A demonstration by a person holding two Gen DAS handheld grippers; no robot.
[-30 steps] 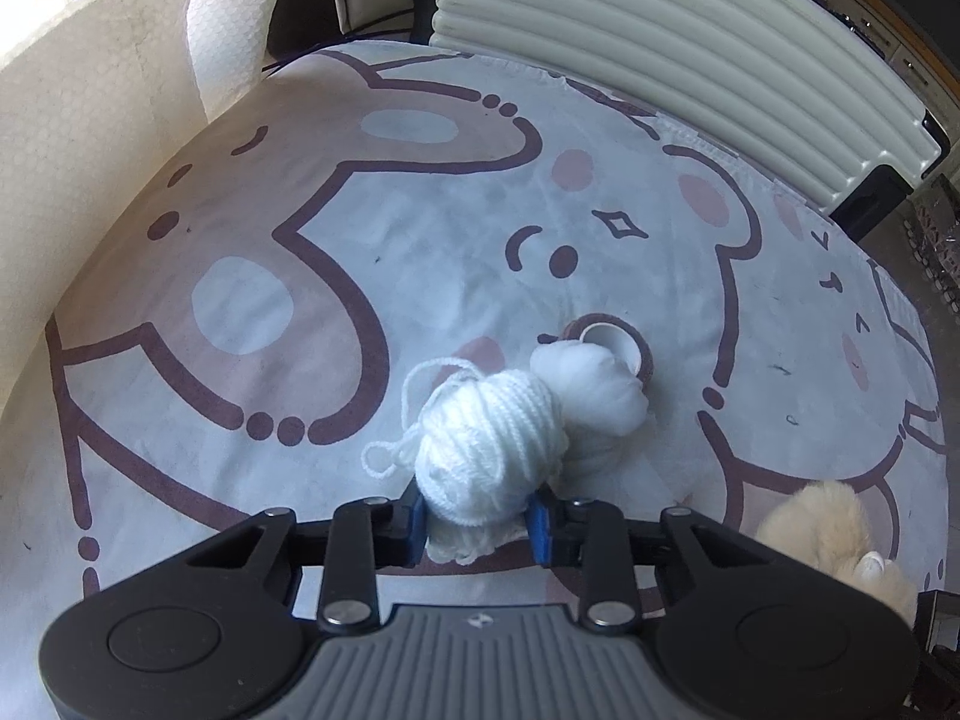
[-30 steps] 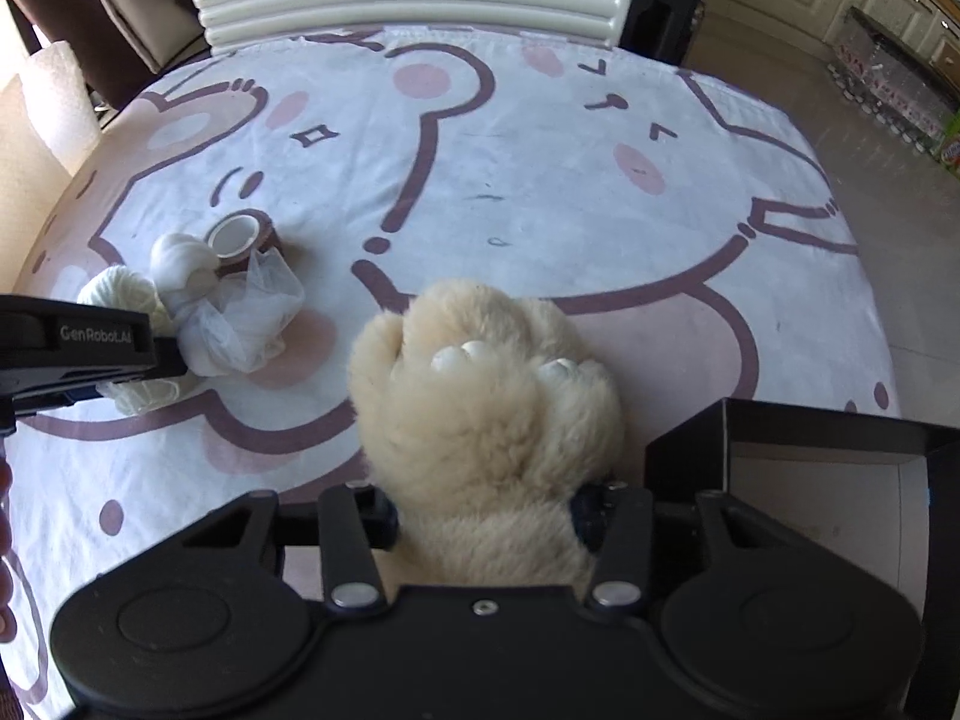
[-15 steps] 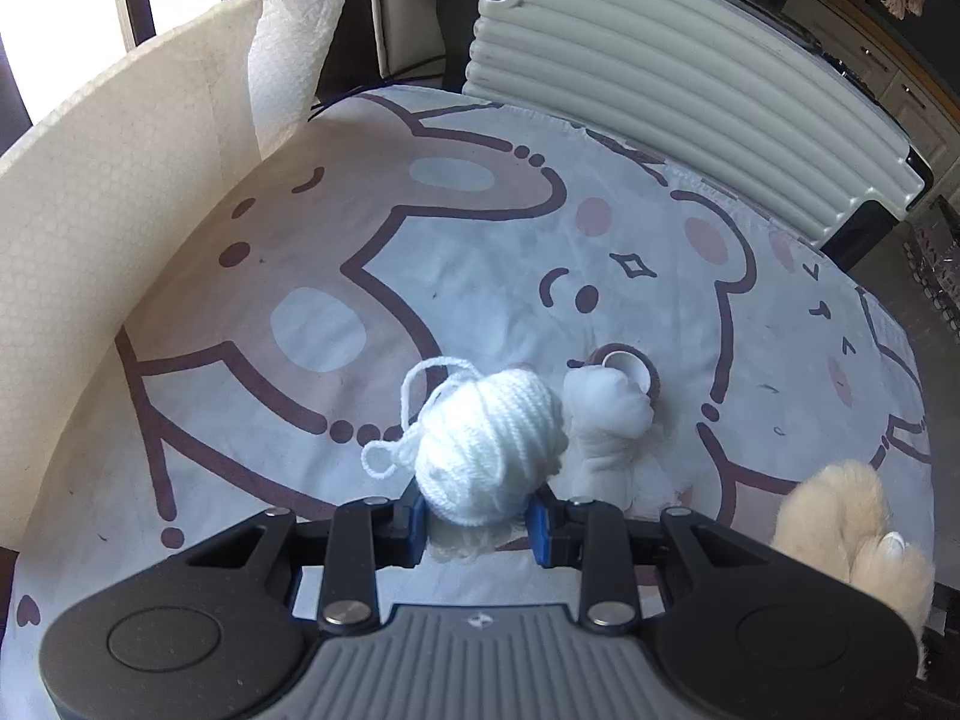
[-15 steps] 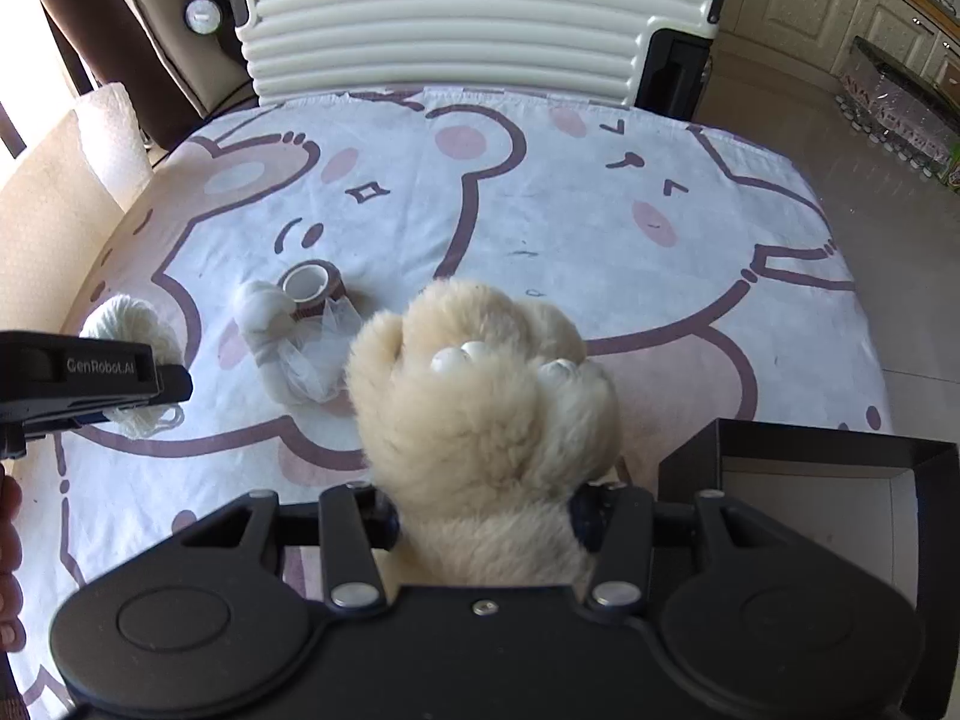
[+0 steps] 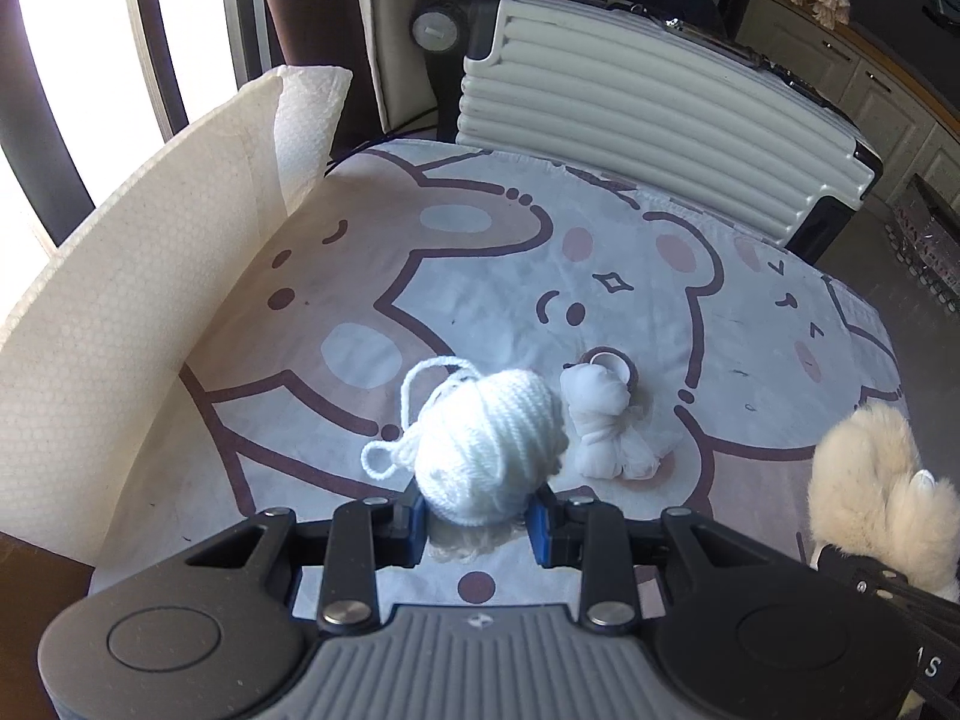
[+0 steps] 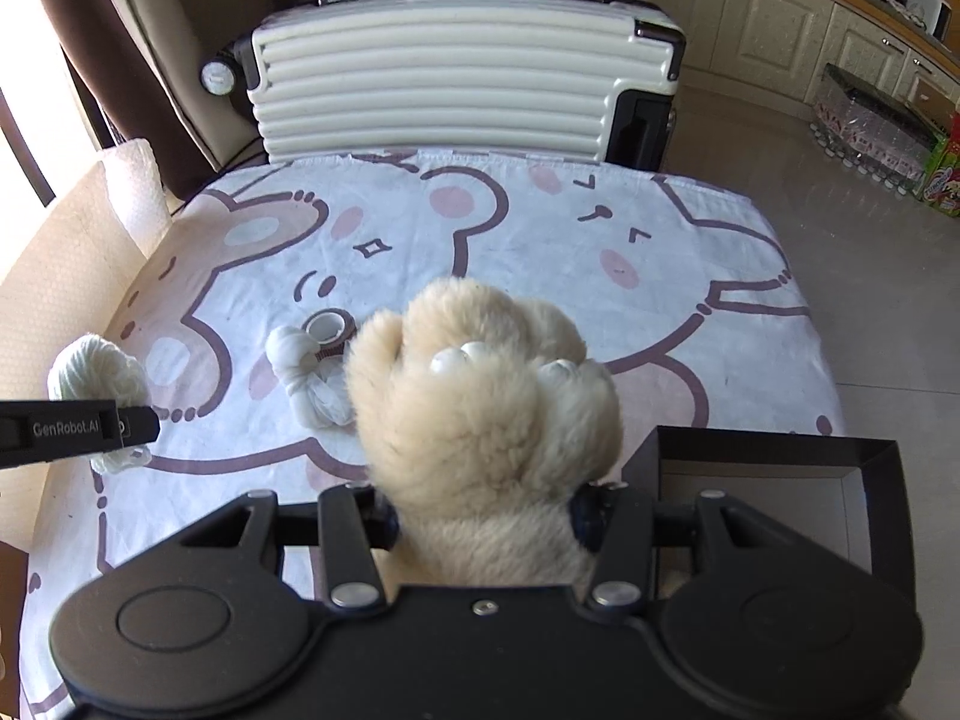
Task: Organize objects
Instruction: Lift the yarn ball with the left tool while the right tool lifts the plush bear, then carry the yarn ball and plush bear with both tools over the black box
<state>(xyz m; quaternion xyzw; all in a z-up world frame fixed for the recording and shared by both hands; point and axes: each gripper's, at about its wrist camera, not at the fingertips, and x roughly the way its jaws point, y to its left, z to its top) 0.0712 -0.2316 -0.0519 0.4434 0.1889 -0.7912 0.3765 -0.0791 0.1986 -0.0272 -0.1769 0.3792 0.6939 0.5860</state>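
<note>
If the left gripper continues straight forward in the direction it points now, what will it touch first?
Probably the knotted white cloth bundle, just beyond the yarn ball that the left gripper holds. Depth is unclear; it may pass above.

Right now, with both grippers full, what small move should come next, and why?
Probably carry the plush paw right, over the black box. The right hand-held gripper already clamps it, and the box stands open just beside it.
</note>
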